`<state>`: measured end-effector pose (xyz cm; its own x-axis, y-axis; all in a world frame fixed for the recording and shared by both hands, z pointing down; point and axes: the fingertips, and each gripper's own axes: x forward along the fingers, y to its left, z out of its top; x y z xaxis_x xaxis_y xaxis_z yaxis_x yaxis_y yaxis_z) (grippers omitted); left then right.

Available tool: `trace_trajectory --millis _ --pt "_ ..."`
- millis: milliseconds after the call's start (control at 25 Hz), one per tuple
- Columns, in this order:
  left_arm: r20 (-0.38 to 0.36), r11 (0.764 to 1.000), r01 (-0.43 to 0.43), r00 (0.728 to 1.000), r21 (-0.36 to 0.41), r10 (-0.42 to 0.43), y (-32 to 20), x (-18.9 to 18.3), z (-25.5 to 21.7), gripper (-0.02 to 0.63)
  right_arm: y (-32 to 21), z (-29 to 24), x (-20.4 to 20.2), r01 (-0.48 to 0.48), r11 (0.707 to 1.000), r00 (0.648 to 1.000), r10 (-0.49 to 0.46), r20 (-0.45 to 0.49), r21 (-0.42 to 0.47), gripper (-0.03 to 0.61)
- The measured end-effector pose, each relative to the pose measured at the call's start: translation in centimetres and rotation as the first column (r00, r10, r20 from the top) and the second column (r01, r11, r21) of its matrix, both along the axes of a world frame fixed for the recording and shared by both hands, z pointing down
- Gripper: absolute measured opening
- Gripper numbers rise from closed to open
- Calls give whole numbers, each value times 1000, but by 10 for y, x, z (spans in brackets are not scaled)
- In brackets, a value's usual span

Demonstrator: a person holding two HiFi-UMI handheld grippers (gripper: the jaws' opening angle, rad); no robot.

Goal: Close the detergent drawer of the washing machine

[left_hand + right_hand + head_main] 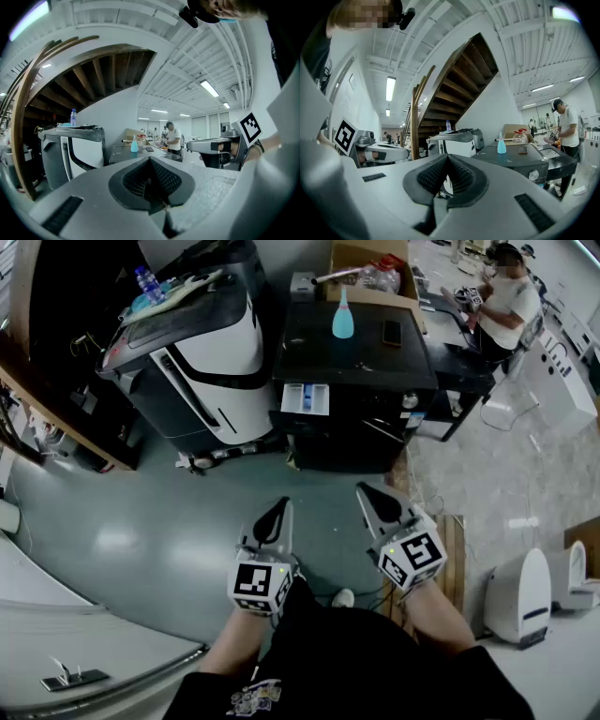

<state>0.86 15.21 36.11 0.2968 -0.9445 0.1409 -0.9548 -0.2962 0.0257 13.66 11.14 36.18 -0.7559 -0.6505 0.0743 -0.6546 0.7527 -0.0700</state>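
The black washing machine [356, 381] stands ahead of me across the floor. Its white and blue detergent drawer [305, 399] sticks out of the front at the upper left. A light-blue bottle [343, 320] and a dark phone [392, 332] sit on its lid. My left gripper [280, 509] and right gripper [367, 492] are held side by side, well short of the machine, both shut and empty. In the left gripper view the shut left gripper [151, 176] faces the machine [124, 154]. In the right gripper view the shut right gripper [447, 180] has the machine [525, 161] to its right.
A large white and black printer [202, 352] stands left of the machine, beside a wooden staircase [440, 93]. A cardboard box [370, 268] lies behind the machine. A person [506, 301] sits at a desk at the back right. A wooden pallet [452, 549] and white devices [520, 596] lie to my right.
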Motion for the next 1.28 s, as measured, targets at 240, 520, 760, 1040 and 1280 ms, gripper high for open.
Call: trace_trajectory --millis 240,520,760,1040,1280 --pt "-2 1000 -2 1000 -7 2 -1 -3 6 3 -1 -5 -2 13 1000 998 -13 55 11 0" --pt "0 1000 2 1000 -13 -2 -6 -12 12 4 -8 -3 -9 18 1000 998 -18 57 11 0" --pt "2 1000 0 1000 -16 0 -18 -27 15 5 -23 -2 -21 13 1000 998 -14 56 4 2" --pt "-15 1000 -3 1000 -25 3 -42 -52 16 5 -46 1 -41 0 1000 998 1 55 -9 3" --pt "-22 999 -24 999 -42 23 -67 -75 23 6 -69 5 -62 -11 1000 999 12 51 -26 21"
